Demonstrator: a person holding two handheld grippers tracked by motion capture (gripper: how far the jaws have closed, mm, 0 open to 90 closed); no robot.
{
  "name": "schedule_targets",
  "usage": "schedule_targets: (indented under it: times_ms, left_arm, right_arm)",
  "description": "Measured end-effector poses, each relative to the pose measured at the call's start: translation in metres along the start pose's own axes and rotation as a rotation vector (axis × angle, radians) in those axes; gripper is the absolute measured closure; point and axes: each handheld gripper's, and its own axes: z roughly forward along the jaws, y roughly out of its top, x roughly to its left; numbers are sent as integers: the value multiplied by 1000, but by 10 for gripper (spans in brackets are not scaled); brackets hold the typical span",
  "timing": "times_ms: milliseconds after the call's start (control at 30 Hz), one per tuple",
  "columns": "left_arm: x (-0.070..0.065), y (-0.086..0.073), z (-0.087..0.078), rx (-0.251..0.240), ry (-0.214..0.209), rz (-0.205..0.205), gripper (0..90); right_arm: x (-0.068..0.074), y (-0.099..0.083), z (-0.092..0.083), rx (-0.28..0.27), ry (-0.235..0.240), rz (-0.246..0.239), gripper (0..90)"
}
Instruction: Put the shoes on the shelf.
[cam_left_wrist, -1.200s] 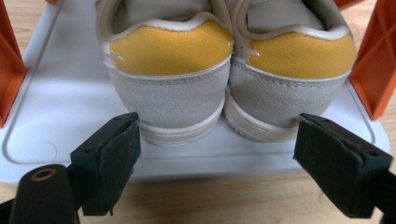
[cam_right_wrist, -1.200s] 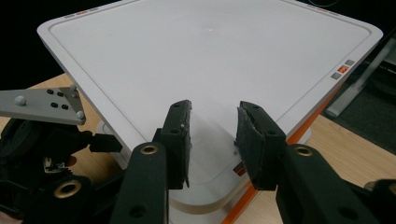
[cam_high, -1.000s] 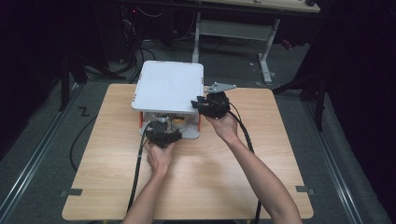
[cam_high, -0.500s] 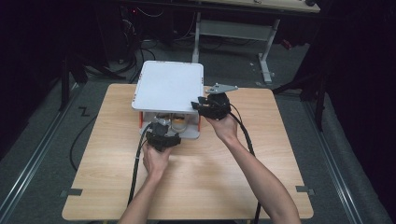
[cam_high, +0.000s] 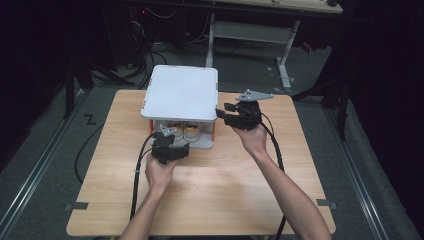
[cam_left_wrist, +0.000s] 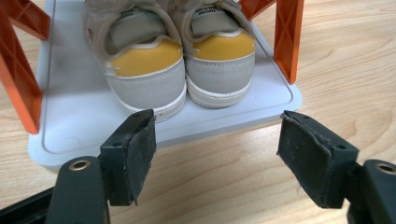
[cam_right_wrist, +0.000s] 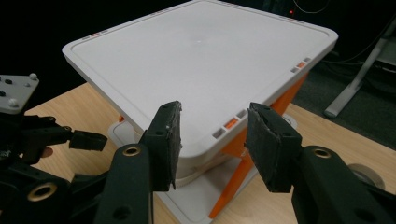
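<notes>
Shoes (cam_left_wrist: 180, 56) clear in left gripper view, seemingly half-hidden under shelf top (cam_high: 180, 92) from high view.

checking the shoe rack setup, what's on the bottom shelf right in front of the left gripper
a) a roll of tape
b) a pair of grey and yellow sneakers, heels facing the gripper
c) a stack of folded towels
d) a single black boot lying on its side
b: the left gripper view shows a pair of sneakers standing side by side on the white lower shelf, heels toward the open left gripper.
</notes>
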Motion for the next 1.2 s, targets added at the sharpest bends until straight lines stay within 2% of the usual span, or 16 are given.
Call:
schedule_targets:
  times_ms: [200, 367, 533, 700, 800, 1200]
  left_arm:
    - [1, 0, -13, -19, -23, -3, 280]
    - [2, 0, -23, -52, -25, 10, 290]
    - [2, 0, -30, -68, -37, 2, 293]
    - [1, -2, -37, -72, -62, 13, 301]
    - [1, -5, -40, -72, -60, 18, 297]
    - [10, -16, -48, -87, -65, 5, 267]
  right_arm:
    - [-10, -7, -20, 6, -13, 6, 539]
    - [-14, -13, -40, -22, -14, 15, 534]
    - [-17, -19, -55, -28, 16, 42, 526]
    - [-16, -26, -70, -40, 26, 40, 519]
    - [-16, -31, -78, -45, 27, 39, 515]
    - [-24, -52, -99, -40, -15, 54, 506]
